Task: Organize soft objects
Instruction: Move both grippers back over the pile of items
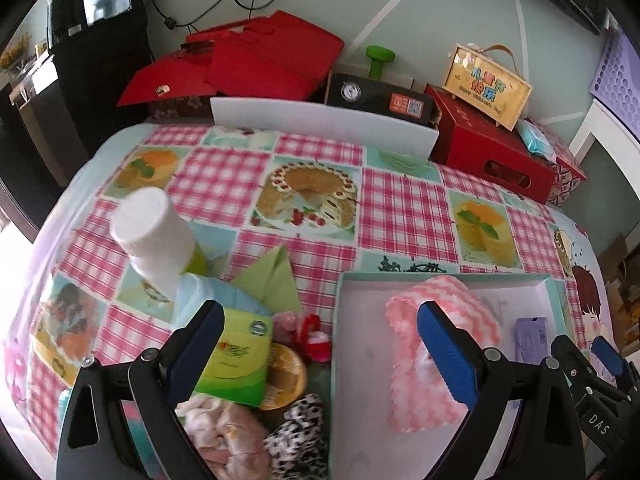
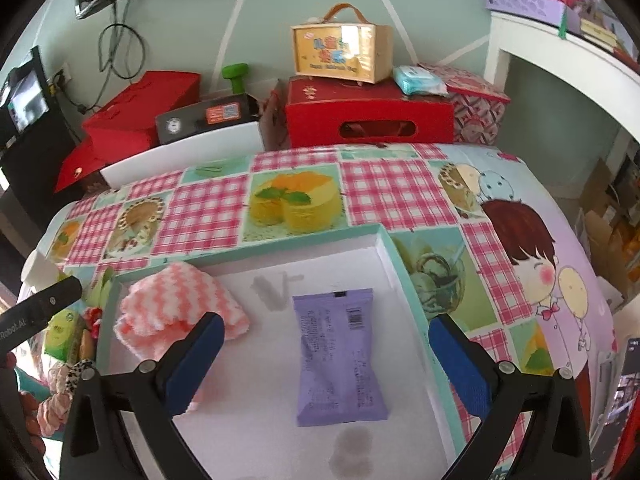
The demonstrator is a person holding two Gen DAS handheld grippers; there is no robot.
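Observation:
A shallow white box with a teal rim [image 1: 440, 276] [image 2: 384, 236] lies on the table. In it are a folded pink-and-white towel [image 1: 436, 364] [image 2: 180, 300] and a purple packet [image 2: 336, 356] [image 1: 530, 338]. My left gripper [image 1: 320, 332] is open and empty, above the box's left edge and a pile beside it: green tissue pack [image 1: 236, 360], black-and-white cloth [image 1: 300, 436], pale pink cloth [image 1: 224, 432], red-and-pink item [image 1: 312, 336]. My right gripper [image 2: 324, 338] is open and empty, hovering over the purple packet.
A white bottle [image 1: 152, 236] and green paper [image 1: 272, 280] stand left of the box. Red boxes [image 1: 492, 148] [image 2: 368, 116], a black case [image 1: 380, 100], a yellow carry box [image 2: 340, 52] and a white tray [image 1: 320, 120] line the table's far edge.

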